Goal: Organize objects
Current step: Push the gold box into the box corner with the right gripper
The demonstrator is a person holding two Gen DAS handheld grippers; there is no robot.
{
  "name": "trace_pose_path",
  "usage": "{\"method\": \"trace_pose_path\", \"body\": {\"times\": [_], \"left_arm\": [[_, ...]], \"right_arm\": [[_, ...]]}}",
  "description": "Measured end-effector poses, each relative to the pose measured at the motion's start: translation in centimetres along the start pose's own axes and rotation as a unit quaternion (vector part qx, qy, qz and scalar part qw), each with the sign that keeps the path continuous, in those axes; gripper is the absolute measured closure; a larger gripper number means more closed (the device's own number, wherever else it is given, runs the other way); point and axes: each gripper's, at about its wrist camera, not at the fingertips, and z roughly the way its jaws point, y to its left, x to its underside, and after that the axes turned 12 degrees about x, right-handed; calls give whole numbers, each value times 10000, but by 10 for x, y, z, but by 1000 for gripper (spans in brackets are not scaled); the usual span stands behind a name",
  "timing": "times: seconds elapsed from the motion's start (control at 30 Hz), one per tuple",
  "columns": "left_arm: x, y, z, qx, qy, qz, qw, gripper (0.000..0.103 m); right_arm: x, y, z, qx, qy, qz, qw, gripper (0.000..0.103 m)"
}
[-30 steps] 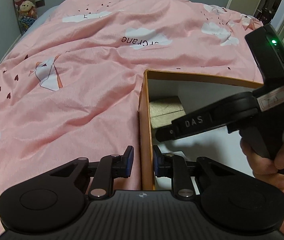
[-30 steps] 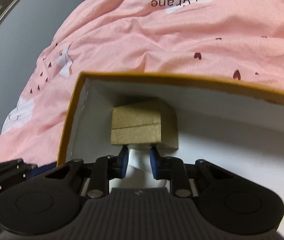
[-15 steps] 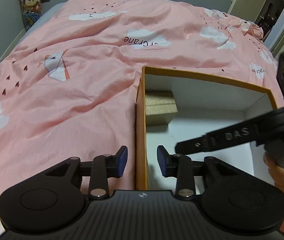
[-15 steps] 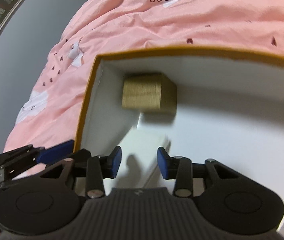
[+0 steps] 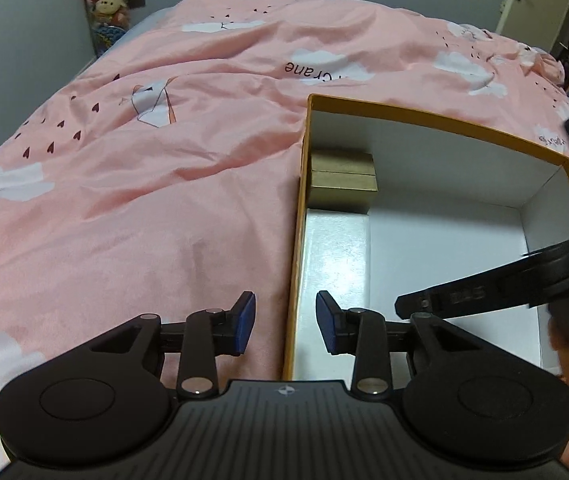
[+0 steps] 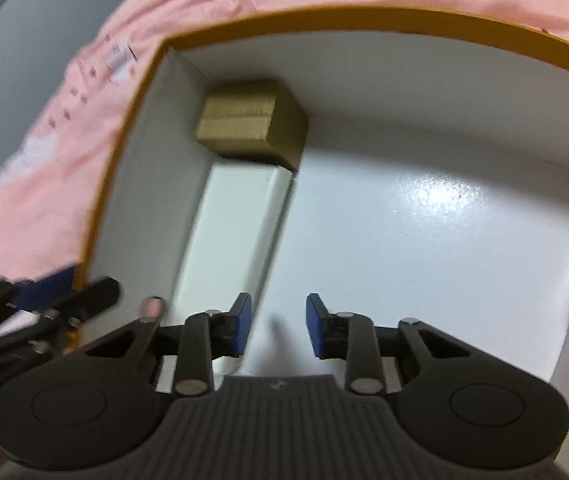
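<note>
A: On the pink duvet [image 5: 124, 184], the orange-rimmed storage box [image 5: 436, 117] now shows far more of its white floor than a second ago; both grippers have backed off toward six o'clock.

B: And the kraft cardboard box [image 6: 244, 124]?

A: Left in the big box's eleven o'clock corner, a white carton [image 6: 236, 216] lying just in front of it. The right gripper [image 6: 278, 328], hard up against it a second ago, holds nothing now; its blue fingers are narrowing on empty air. The left gripper [image 5: 284, 326] straddles the box's near wall, fingers modestly apart, not pinching.

B: So that piece looks placed?

A: Likely; another item probably comes next.

B: Any writing?

A: "Crane" [image 5: 312, 73], upside down on the duvet at twelve o'clock. The lettering on the right gripper's arm is blurred.
</note>
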Motion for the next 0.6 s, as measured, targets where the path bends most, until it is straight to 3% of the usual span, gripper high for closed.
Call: {"method": "trace_pose_path", "body": {"times": [0.23, 0.3, 0.37, 0.6], "left_arm": [[4, 1, 1, 211, -103, -91, 9997, 73], [3, 3, 1, 319, -115, -132, 9993, 79], [3, 5, 0, 353, -129, -156, 9992, 79], [0, 10, -1, 452, -281, -245, 9983, 79]], "right_arm": [[-11, 25, 22, 359, 171, -266, 9989, 83], [-13, 34, 26, 392, 201, -345, 9984, 96], [-14, 40, 30, 375, 229, -404, 9982, 101], [-21, 27, 24, 389, 161, -296, 9987, 99]]}}
